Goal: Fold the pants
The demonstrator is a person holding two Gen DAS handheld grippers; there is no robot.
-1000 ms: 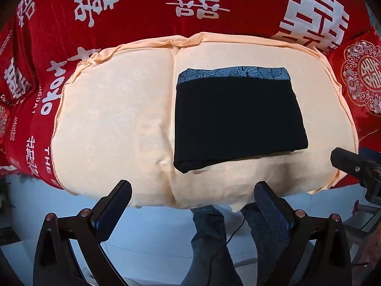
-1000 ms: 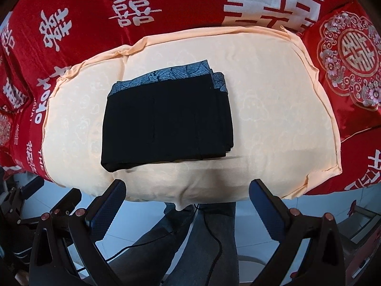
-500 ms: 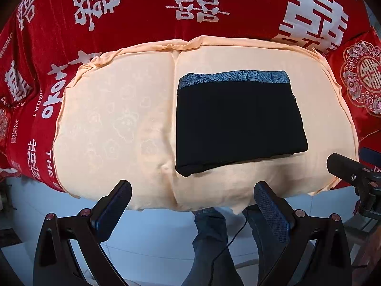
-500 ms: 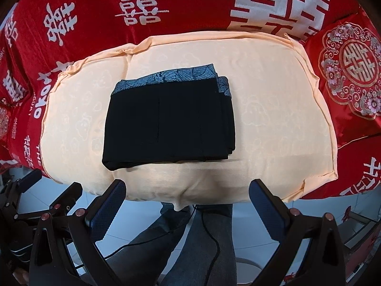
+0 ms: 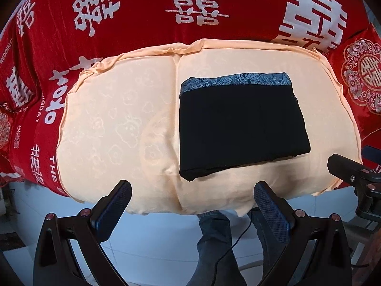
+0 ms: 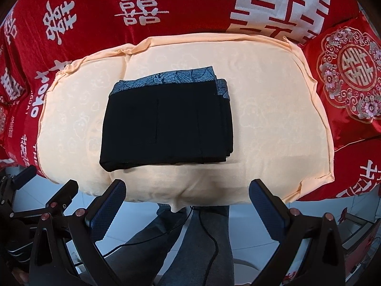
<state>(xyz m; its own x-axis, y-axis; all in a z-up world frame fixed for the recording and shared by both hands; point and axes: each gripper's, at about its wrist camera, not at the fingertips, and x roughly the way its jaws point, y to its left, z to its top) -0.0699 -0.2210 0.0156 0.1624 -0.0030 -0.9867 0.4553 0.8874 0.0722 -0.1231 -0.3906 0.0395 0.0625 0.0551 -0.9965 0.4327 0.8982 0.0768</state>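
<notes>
The black pants [image 5: 240,126] lie folded into a compact rectangle on a peach cloth [image 5: 114,124], with a blue patterned waistband along the far edge. In the right wrist view the pants [image 6: 166,121] show stacked layers at their right side. My left gripper [image 5: 193,190] hangs open over the near edge of the cloth, apart from the pants and holding nothing. My right gripper [image 6: 188,188] is open too, just short of the pants' near edge, empty. The right gripper also shows at the right edge of the left wrist view, and the left gripper at the lower left of the right wrist view.
A red bedspread [image 5: 142,35] with white characters surrounds the peach cloth [image 6: 273,119]. A red embroidered cushion [image 6: 352,81] sits at the right. A person's legs in grey trousers [image 6: 190,243] and a black cable stand below, over a pale tiled floor.
Both grippers have drifted slightly, so the pants sit a little lower in both views. The pants have not moved and both grippers stay open.
</notes>
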